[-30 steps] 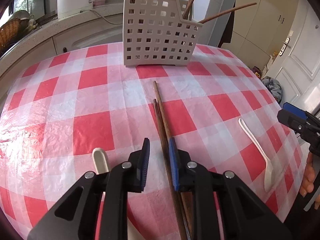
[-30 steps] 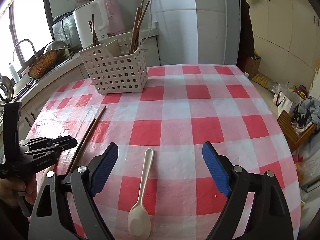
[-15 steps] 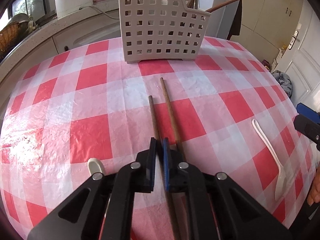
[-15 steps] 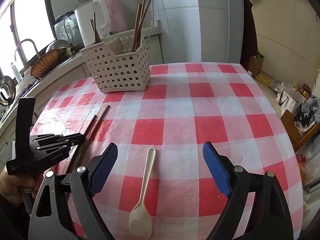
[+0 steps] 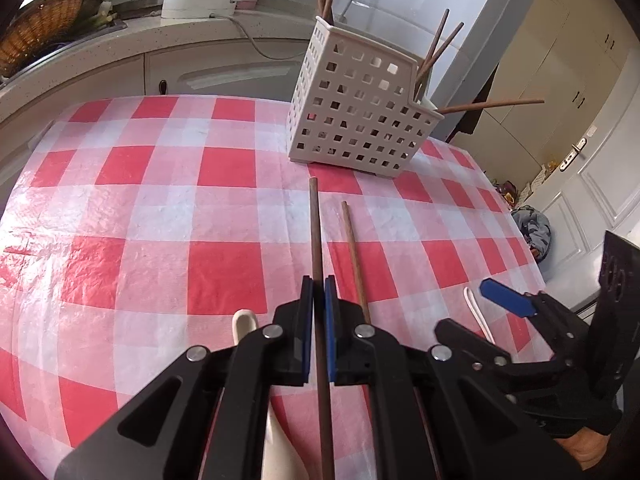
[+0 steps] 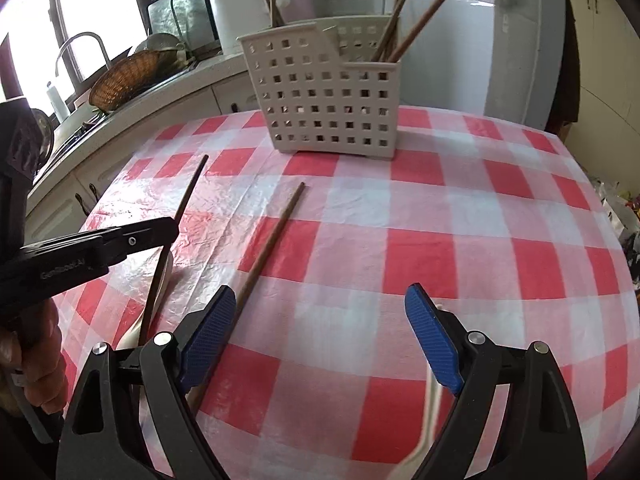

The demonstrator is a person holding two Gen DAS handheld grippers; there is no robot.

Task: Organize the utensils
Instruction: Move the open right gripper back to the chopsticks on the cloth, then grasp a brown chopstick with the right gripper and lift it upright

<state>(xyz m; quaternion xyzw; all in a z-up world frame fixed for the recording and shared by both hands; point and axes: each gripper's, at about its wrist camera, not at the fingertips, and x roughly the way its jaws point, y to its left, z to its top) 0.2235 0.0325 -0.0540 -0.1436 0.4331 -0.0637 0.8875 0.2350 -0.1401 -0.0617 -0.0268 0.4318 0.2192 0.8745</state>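
- Left wrist view: the left gripper [image 5: 319, 300] has its blue pads pinched tight on a dark chopstick [image 5: 315, 240], which runs straight out ahead toward the white utensil basket [image 5: 360, 116].
- A second, lighter chopstick [image 5: 354, 256] lies flat on the checked tablecloth [image 5: 160, 208], just right of the gripped one and not touching it.
- A cream spoon handle [image 5: 244, 320] peeks out just left of the jaws; whether it touches them, hard to tell.
- More chopsticks stand in the basket at the far side of the table.
- The right gripper [image 5: 506, 304] sits low on the right, beside a white spoon [image 5: 478, 316].
- Right wrist view: the right gripper [image 6: 320, 340] is spread wide, nothing between its pads.
- The lighter chopstick [image 6: 272, 240] passes by its left pad; contact is unclear.
- The white spoon [image 6: 430, 408] lies under its right finger.
- At left, the left gripper [image 6: 172, 230] holds the dark chopstick [image 6: 188, 196] raised off the cloth, tip aimed toward the basket [image 6: 328, 96].
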